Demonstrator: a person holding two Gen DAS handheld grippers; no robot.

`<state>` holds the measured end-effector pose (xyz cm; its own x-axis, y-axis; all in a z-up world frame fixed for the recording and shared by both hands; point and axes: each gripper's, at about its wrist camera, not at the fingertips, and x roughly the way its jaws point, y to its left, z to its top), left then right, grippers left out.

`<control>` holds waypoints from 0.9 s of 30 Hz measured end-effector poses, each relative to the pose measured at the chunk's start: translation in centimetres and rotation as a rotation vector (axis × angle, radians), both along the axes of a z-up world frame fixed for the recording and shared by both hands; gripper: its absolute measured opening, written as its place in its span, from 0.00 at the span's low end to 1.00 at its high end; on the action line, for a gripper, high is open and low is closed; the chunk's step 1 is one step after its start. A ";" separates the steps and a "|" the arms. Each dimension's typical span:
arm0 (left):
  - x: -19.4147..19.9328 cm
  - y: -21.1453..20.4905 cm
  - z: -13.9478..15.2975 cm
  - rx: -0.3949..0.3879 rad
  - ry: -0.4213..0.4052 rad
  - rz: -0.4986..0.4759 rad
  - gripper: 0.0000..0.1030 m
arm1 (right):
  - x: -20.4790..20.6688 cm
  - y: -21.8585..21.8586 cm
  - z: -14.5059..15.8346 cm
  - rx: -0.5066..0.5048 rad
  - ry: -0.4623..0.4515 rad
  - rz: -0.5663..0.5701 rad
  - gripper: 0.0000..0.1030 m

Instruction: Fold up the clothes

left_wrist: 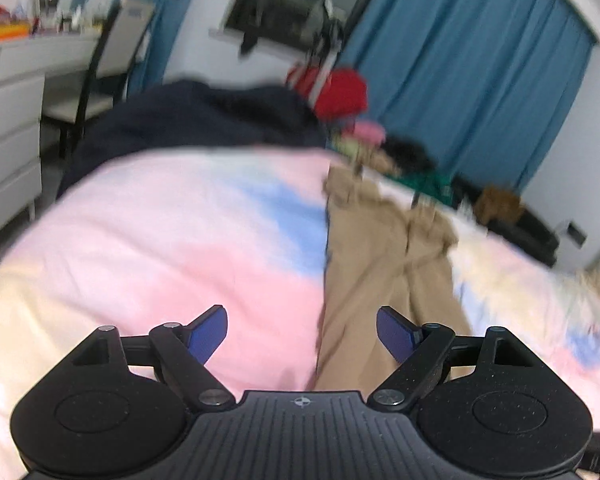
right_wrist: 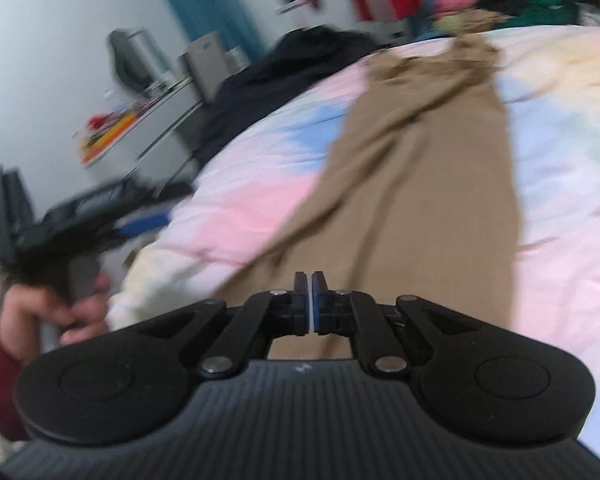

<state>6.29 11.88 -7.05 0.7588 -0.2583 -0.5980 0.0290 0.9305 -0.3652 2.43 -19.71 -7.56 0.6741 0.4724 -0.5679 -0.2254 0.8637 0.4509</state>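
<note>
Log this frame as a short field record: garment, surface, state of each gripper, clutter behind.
garment: tan trousers, laid lengthwise, waistband end bunched at the far side
surface: pastel pink-and-blue bedspread
left gripper: open, above the bedspread beside the trousers' left edge, holding nothing
right gripper: jaws together over the near end of the trousers; whether cloth is pinched cannot be told
clutter: dark navy garment and red item beyond the far edge
image quality: motion blur

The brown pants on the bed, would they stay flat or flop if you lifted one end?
The brown pants would probably flop: the cloth already bunches into soft wrinkles at the far end. They look light and would likely drag across the pastel bedspread.
</note>
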 end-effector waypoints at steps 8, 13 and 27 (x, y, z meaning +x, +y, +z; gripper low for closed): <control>2.0 0.5 -2.5 -0.045 0.304 -0.024 0.67 | 0.8 -4.4 -2.3 0.118 0.033 -0.163 0.90; 1.8 0.1 -4.1 -0.025 0.452 -0.059 0.58 | 1.0 -5.6 -2.5 0.153 0.037 -0.207 0.90; -2.6 -7.8 -1.3 0.501 0.218 -0.286 0.01 | 0.4 -8.2 -3.3 0.242 0.072 -0.301 0.90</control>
<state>3.68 4.04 -8.40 0.5478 -0.0817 -0.8326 0.2770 0.9568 0.0884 2.85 -27.93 -10.82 0.7653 0.3856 -0.5154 0.0613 0.7534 0.6547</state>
